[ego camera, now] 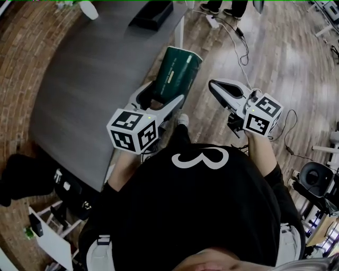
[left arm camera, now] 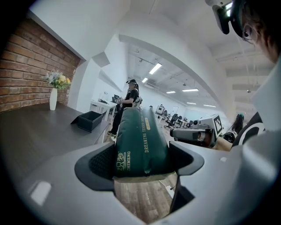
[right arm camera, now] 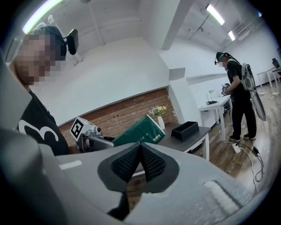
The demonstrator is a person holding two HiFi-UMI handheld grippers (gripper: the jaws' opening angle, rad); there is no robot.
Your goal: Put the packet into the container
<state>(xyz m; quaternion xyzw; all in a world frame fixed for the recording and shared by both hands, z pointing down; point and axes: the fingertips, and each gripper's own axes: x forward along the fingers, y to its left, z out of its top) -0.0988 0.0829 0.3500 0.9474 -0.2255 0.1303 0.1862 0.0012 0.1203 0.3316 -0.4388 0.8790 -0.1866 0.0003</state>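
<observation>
Nearest the lens, the person's black shirt (ego camera: 212, 211) with a white figure on it fills the bottom of the head view, both forearms reaching up the frame from it. The left gripper (ego camera: 161, 98) sits just left of centre, its marker cube (ego camera: 132, 131) low toward the shirt. Its jaws stand wide and clamp the dark green packet (left arm camera: 140, 140) by its near end, one pad pressed on each side. The packet juts away from the jaws, gold print running along its face, and in the head view it hangs over the right edge of the grey table (ego camera: 95, 79). The black container (ego camera: 153, 15) stands on that table at the top of the frame, well apart from the packet.

The right gripper (right arm camera: 140, 154) shows right of centre in the head view, beside the left one and not touching it. Its two ribbed pads are pressed together with nothing between them.

In the left gripper view a white vase of flowers (left arm camera: 53, 99) stands on the table at the left, against a brick wall (left arm camera: 30, 66). Another person (right arm camera: 239, 101) stands on the wooden floor (ego camera: 296, 63) at the right of the right gripper view
</observation>
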